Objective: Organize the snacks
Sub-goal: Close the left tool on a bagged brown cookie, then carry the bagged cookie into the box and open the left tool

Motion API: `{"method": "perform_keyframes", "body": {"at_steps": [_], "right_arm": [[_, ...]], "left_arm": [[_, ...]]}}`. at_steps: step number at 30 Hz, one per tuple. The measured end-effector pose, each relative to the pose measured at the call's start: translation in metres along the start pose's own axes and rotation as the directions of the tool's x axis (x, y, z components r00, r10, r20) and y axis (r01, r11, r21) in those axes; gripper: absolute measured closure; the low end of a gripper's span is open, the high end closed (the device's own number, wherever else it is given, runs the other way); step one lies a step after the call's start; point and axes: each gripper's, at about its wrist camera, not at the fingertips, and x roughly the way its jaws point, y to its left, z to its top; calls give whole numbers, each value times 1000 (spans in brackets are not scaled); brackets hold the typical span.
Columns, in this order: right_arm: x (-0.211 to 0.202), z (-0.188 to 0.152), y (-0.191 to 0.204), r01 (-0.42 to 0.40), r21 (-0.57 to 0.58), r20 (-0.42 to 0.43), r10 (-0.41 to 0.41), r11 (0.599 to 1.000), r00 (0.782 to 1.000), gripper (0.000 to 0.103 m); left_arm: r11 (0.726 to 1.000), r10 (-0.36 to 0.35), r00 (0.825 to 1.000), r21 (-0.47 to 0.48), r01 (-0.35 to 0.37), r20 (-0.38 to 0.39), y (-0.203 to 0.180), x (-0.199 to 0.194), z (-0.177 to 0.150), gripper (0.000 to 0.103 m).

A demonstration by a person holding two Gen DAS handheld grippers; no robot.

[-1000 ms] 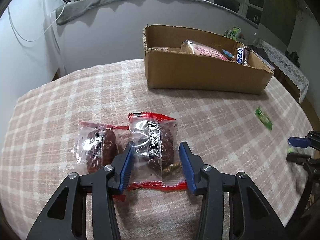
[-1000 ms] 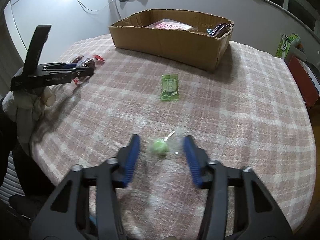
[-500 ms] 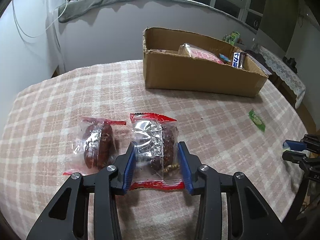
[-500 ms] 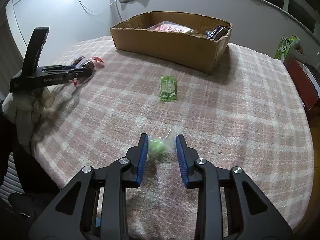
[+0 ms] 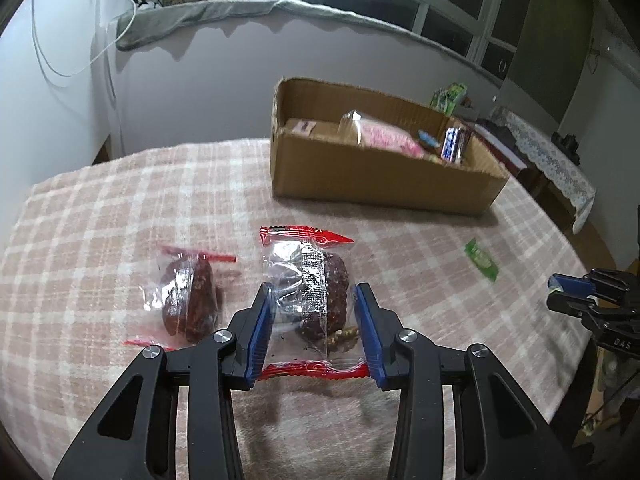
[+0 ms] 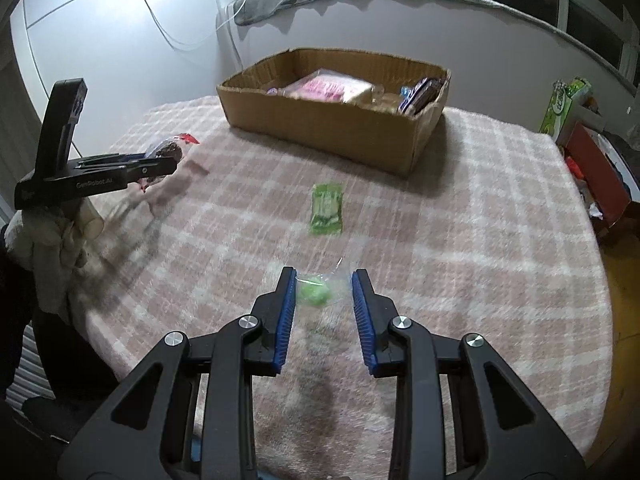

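left gripper [image 5: 314, 322]: blue ribbed pads pinch clear crinkly cookie pack [image 5: 310, 294], one of two | second cookie pack [image 5: 188, 304] lies left on plaid cloth [image 5: 120, 208] | cardboard box [image 5: 372, 176] far | right gripper [image 6: 323, 306]: pads seemingly nip round green candy [image 6: 316, 294], blurred | flat green packet [image 6: 327, 208] beyond

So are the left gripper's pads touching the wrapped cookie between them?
Touching. The left wrist view shows both pads of the left gripper pressed against the wrapper of the cookie.
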Motion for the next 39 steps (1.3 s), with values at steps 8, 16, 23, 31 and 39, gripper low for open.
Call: {"method": "perform_keyframes", "body": {"at_steps": [8, 16, 23, 31, 39], "right_arm": [[-13, 26, -14, 16, 14, 57, -17, 1000, 998, 73], [-22, 63, -27, 51, -11, 107, -50, 999, 993, 73], [-21, 95, -37, 49, -17, 128, -46, 999, 991, 73], [-8, 123, -41, 44, -27, 131, -40, 999, 991, 73], [12, 153, -42, 44, -42, 132, -38, 998, 991, 73]], "left_arm": [[1000, -5, 999, 17, 4, 50, -2, -13, 24, 64], [999, -2, 996, 44, -3, 92, -8, -16, 51, 64], [999, -5, 995, 48, 0, 103, -7, -9, 71, 64], [997, 18, 994, 79, -27, 112, -14, 1, 91, 64], [991, 39, 990, 120, -55, 135, -22, 9, 112, 64]]}}
